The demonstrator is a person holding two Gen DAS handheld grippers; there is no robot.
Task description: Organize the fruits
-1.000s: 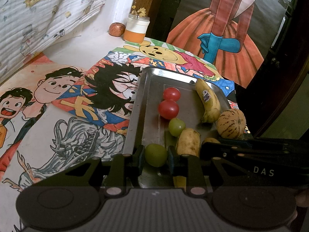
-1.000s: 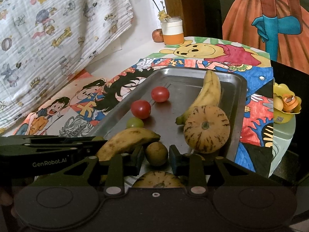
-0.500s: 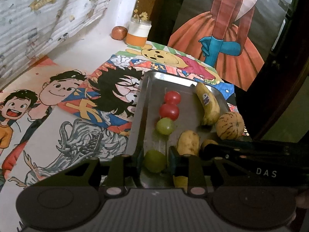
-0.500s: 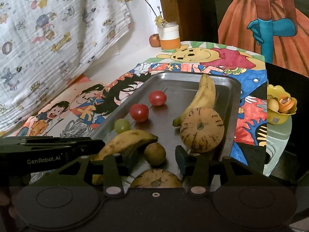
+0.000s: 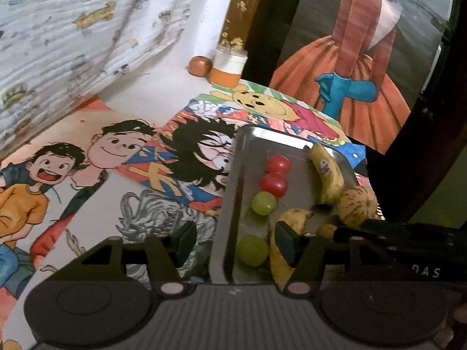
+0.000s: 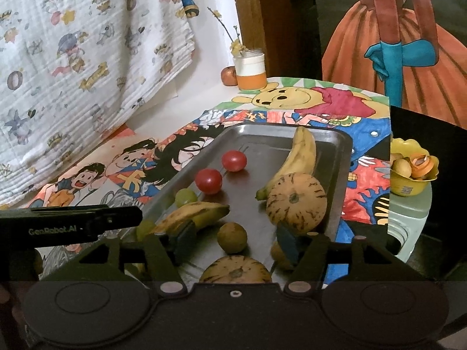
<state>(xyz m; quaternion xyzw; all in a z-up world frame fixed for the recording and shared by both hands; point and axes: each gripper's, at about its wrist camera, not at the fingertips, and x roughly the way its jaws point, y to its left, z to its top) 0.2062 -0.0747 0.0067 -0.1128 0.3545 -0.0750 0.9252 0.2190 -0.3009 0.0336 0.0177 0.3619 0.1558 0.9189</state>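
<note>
The tray (image 6: 341,157) was brushed metal with a dull sheen. Two tomatoes (image 6: 208,180) at its ten o'clock side looked smooth and glossy. The striped melon (image 6: 296,202) had matt, speckled skin. Behind hung crinkled printed cloth (image 6: 87,58); underneath lay matt coloured paper drawings (image 5: 122,157).

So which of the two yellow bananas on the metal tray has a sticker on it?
The far yellow banana by the tray's back corner carries the sticker. The near spotted banana beside the left gripper shows none.
</note>
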